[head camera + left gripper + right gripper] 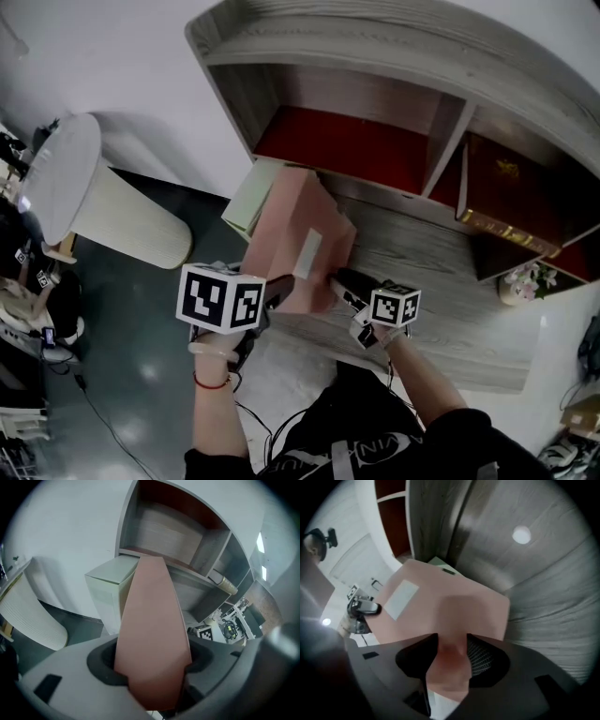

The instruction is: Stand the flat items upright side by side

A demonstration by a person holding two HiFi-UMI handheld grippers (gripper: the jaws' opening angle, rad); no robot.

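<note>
A flat pink box [300, 239] with a pale label is held tilted over the shelf's left end, between both grippers. My left gripper [272, 295] clamps its near left edge; in the left gripper view the pink box [152, 620] fills the wide gap of the left gripper [152, 667]. My right gripper [342, 281] grips the box's near right side; in the right gripper view a corner of the pink box [445, 606] sits pinched in the right gripper [447, 656]. A pale green box [251, 197] stands right behind the pink one, also seen as the green box [110, 588].
The wooden shelf unit [441, 281] has red-lined compartments behind a divider. A dark red book with gold trim [502, 192] stands in the right compartment. A small flower pot [525, 281] sits at the right. A white ribbed cylinder [103, 206] lies on the floor at left.
</note>
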